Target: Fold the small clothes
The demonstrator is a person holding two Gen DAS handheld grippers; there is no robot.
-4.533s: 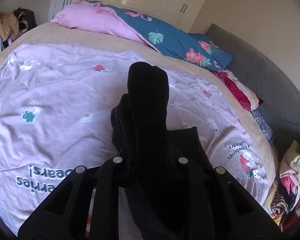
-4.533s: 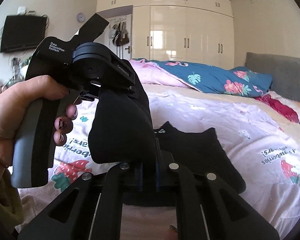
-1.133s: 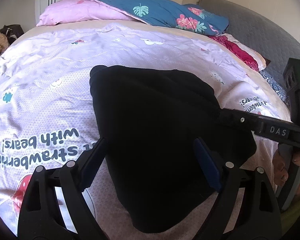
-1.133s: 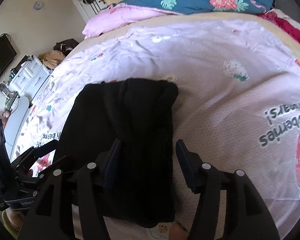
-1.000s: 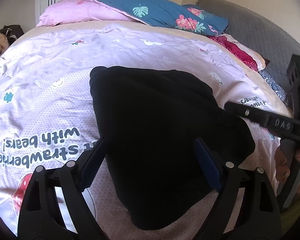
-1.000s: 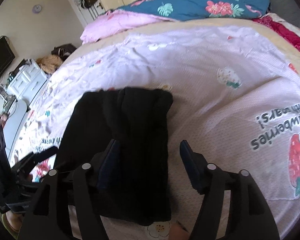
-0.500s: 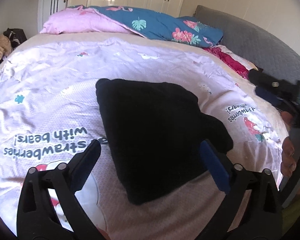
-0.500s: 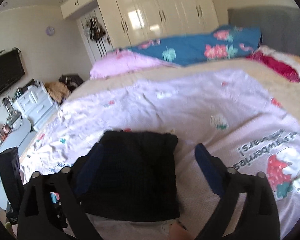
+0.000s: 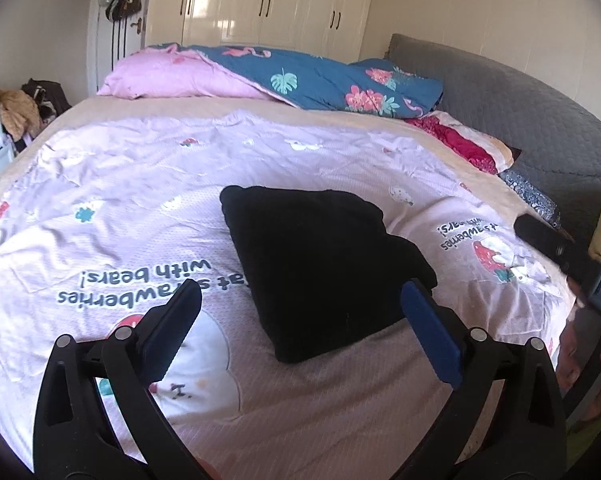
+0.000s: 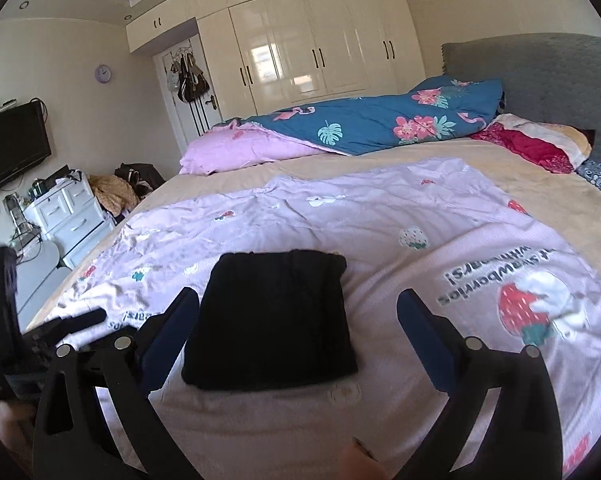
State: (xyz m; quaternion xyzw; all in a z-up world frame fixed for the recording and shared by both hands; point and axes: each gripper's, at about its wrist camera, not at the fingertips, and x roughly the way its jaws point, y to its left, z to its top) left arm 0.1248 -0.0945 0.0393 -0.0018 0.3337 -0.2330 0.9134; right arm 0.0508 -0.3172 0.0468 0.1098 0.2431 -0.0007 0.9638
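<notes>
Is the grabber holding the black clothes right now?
No, the black garment lies folded on the pink sheet, and the right gripper is wide open with nothing between its pads.

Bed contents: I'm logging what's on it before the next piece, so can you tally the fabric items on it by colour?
Black folded garment: 1
Lilac strawberry-print sheet: 1
Pink pillow: 1
Blue floral quilt: 1
Red cloth: 1
Total: 5

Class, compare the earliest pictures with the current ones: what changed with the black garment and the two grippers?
Both grippers let go: the left gripper and right gripper now hover open, drawn back. The black folded garment went from lifted to lying flat. The pink strawberry-print blanket stayed put.
</notes>
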